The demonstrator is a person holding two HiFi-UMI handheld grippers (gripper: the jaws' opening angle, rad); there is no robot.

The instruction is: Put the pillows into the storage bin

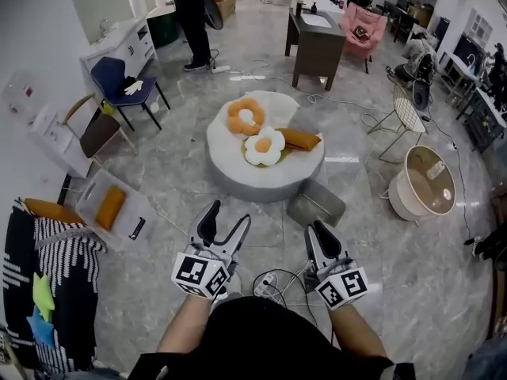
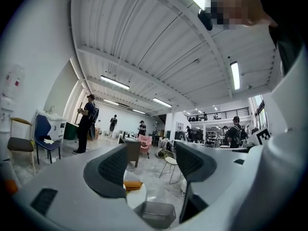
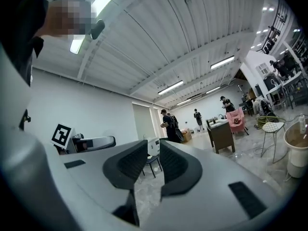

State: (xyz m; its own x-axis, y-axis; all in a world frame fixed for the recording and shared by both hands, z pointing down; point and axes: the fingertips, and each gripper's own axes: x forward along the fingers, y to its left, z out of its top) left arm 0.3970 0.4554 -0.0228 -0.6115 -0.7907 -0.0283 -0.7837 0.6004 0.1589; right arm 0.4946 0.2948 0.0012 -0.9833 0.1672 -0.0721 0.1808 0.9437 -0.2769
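A round white ottoman [image 1: 226,165] in the middle of the floor carries an orange ring pillow [image 1: 246,117], a white flower pillow [image 1: 264,146] and a long orange pillow [image 1: 300,138]. To the left, a clear storage bin [image 1: 131,201] on the floor holds another orange pillow [image 1: 110,207]. Both grippers are held low near my body, well short of the ottoman. My left gripper [image 1: 227,216] [image 2: 151,162] is open and empty; past it lie the long orange pillow [image 2: 132,185] and the ottoman [image 2: 138,198]. My right gripper [image 1: 318,229] [image 3: 154,165] shows a narrow gap with nothing in it.
A grey box [image 1: 316,203] [image 2: 156,213] stands just in front of the ottoman. Cables and a power strip [image 1: 266,282] lie by my feet. A blue chair [image 1: 119,81], a wire chair [image 1: 408,115], a round tub [image 1: 428,182], a dark cabinet [image 1: 317,44] and a standing person [image 1: 192,18] ring the area.
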